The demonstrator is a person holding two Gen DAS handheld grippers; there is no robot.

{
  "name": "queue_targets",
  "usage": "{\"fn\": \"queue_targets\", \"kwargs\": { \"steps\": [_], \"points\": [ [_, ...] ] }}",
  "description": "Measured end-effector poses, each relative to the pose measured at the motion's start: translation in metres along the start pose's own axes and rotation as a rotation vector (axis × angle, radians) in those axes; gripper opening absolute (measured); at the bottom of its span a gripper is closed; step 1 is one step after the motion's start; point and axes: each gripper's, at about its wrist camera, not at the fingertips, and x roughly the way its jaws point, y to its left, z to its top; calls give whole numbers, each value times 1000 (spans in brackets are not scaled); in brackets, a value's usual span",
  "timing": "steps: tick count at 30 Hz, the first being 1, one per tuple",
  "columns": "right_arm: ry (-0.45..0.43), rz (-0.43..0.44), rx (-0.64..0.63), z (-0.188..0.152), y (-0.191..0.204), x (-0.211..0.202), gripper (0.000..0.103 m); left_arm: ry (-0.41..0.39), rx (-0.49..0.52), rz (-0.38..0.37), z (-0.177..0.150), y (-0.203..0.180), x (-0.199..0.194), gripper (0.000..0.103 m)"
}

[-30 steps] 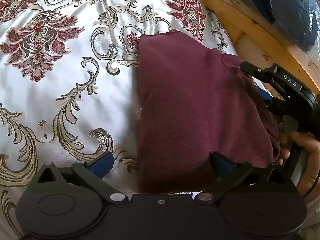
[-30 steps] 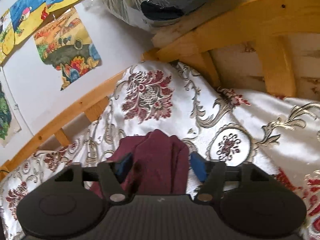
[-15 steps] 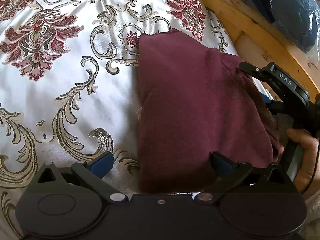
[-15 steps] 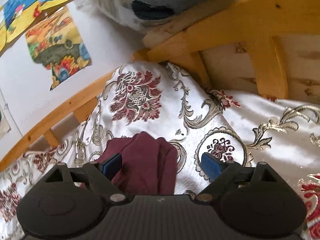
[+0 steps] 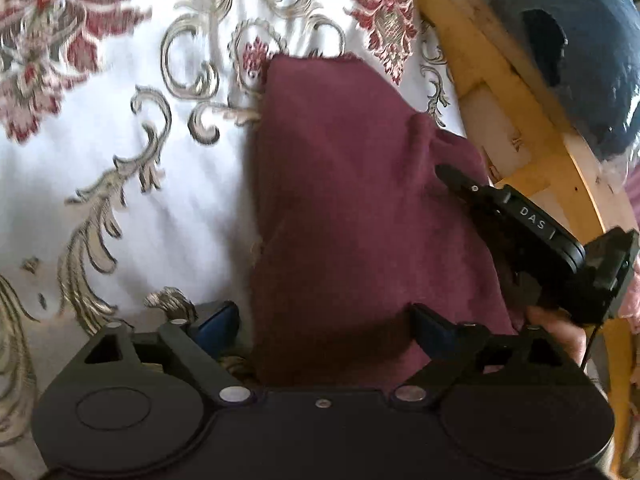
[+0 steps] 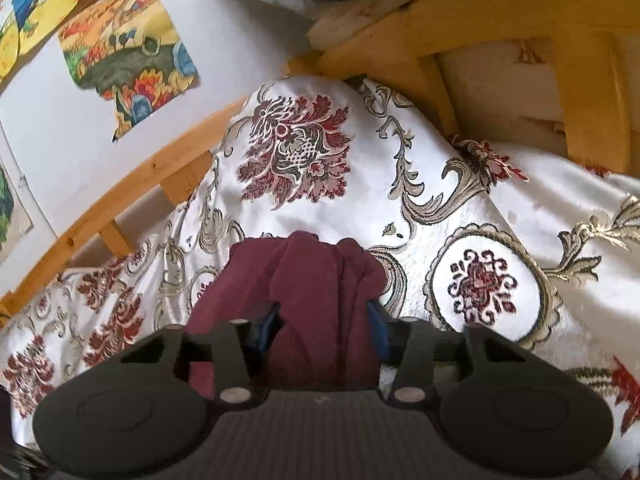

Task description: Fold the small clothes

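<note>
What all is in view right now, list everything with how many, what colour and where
garment: one, maroon, folded on the bedspread, bunched at its right end.
bedspread: one, white with red and gold floral scrolls, covering the bed.
bed frame: one, light wood, along the bed's edges.
bundle: one, dark blue under clear plastic, beyond the frame.
pictures: several, bright yellow, blue and orange, on the white wall.
left gripper: one, black with blue pads, jaws wide and just closing, straddling the garment's near edge.
right gripper: one, black with blue pads, jaws just closed onto the bunched end.
hand: one, holding the right gripper's handle.
</note>
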Motion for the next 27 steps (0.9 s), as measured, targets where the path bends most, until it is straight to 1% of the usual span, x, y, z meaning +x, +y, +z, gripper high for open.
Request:
{"fn": "queue_targets", "kwargs": {
  "steps": [2,5,9,15,17,19,23,27],
  "points": [
    [-17,-14,-29,-2,6,-2,33,0,12,-9,1,-4,1,79],
    [-50,-69,-139,-6,26,-6,29,-9,41,20,0,-9,-1,70],
    [-113,-107,-255,-13,53,-15,26,-45,104,54,-3,-18,-14,62],
    [-229,-101,-374,-17,92,-30,25,-151,244,110,-2,-33,-37,59],
    [-265,-84,-410,-14,108,-27,25,-203,295,135,0,-33,-49,59],
    [-277,-55,-432,-8,125,-19,25,-250,323,172,6,-28,-59,59],
    [-278,-12,-494,4,159,17,25,-302,266,232,31,-6,-68,59],
    [-224,6,-536,11,182,61,25,-332,222,298,50,15,-65,59]
  ]
}}
